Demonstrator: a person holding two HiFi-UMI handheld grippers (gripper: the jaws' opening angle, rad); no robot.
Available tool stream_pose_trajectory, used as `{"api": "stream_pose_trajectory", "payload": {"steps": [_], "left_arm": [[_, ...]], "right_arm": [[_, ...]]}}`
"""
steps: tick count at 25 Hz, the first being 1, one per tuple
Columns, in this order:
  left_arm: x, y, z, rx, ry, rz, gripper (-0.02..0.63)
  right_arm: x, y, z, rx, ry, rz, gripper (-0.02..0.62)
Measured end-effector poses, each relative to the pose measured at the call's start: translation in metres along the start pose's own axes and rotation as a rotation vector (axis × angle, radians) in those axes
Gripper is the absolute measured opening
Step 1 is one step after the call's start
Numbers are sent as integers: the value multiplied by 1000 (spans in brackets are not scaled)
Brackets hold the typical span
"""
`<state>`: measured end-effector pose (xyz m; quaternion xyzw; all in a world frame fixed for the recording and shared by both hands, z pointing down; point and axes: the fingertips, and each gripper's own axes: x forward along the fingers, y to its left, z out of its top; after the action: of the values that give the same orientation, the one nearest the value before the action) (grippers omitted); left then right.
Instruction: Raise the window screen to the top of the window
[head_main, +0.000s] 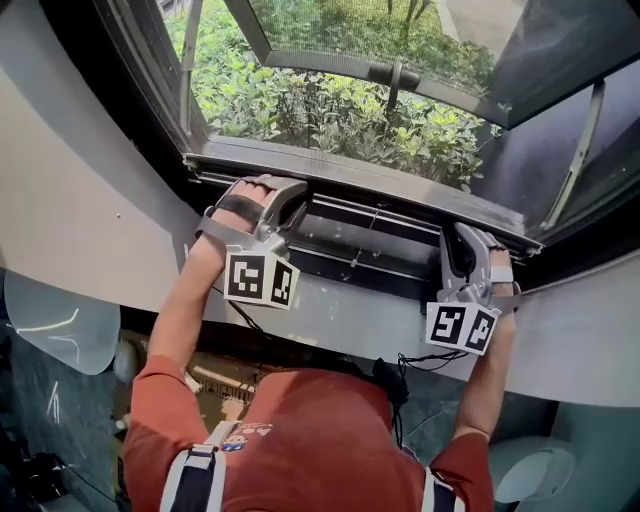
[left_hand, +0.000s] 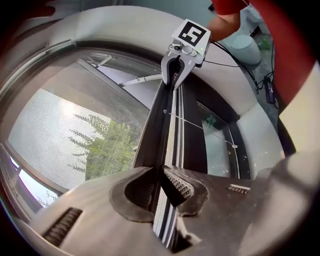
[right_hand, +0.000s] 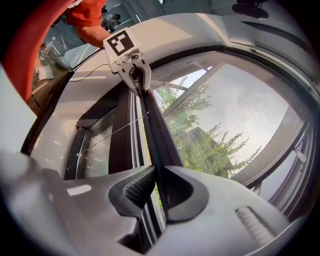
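2 sets of fingers are clamped on the window screen bar (head_main: 365, 180): the left gripper (head_main: 283, 200) near its left end, the right gripper (head_main: 462, 240) near its right. The bar sits low, just above the sill (head_main: 340, 312).

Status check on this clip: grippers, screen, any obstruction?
Both shut on the screen's bottom rail: left gripper, right gripper, one toward each end. Rail low, near the sill. Nothing seen blocking its way up.
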<state>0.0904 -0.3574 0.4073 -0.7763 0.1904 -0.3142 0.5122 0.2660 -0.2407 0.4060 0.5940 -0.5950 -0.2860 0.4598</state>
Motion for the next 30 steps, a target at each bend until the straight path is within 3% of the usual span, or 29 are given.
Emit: {"api": "stream_pose_trajectory", "payload": {"steps": [8, 30], "left_arm": [[-5, 25, 9, 21, -13, 82, 48], [-48, 178, 52, 114, -103, 463, 63]], "right_arm": [[-6, -25, 9, -36, -15, -57, 61], [-32, -172, 75, -192, -128, -338, 63]]}}
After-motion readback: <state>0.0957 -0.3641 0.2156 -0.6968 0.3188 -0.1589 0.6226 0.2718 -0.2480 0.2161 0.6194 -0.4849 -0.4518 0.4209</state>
